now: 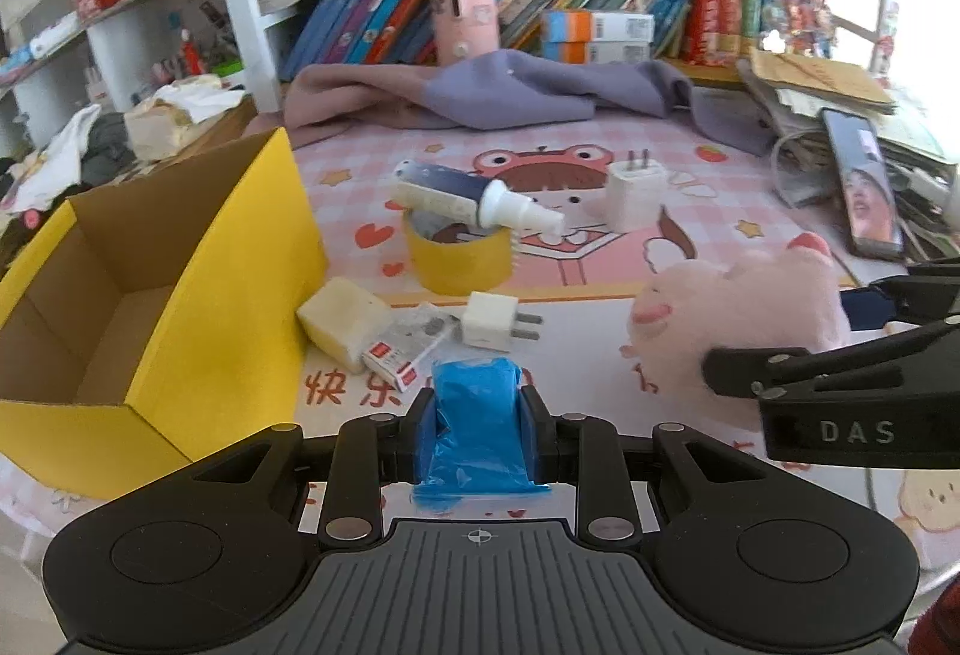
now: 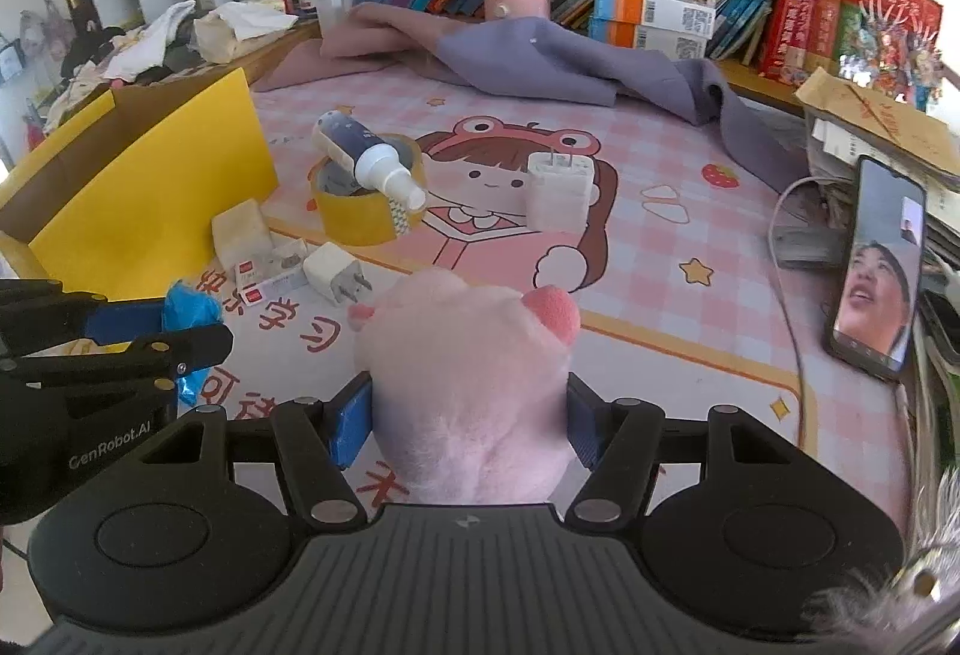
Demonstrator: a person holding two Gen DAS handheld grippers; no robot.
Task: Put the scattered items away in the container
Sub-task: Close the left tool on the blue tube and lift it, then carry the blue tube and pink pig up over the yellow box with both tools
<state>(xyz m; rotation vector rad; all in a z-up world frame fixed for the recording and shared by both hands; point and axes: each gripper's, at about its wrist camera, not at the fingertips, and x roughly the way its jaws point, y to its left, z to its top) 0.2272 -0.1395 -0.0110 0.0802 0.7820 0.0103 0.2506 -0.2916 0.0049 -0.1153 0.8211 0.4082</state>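
My left gripper (image 1: 478, 418) is shut on a blue plastic bag roll (image 1: 477, 403), just right of the open yellow cardboard box (image 1: 198, 289). My right gripper (image 2: 468, 415) is shut on a pink plush toy (image 2: 468, 373); the toy also shows in the left wrist view (image 1: 738, 319). On the pink mat lie a yellow tape roll (image 1: 459, 259) with a white-capped tube (image 1: 474, 196) resting on top, a tall white charger (image 1: 635, 196), a small white plug (image 1: 492, 322), a yellowish sponge block (image 1: 342, 319) and a small red-and-white packet (image 1: 393, 364).
A purple cloth (image 1: 510, 91) lies at the back before a row of books and a pink canister (image 1: 465, 10). A phone (image 2: 879, 265) leans on a paper stack at the right, with a cable beside it. Shelves with clutter stand at the left.
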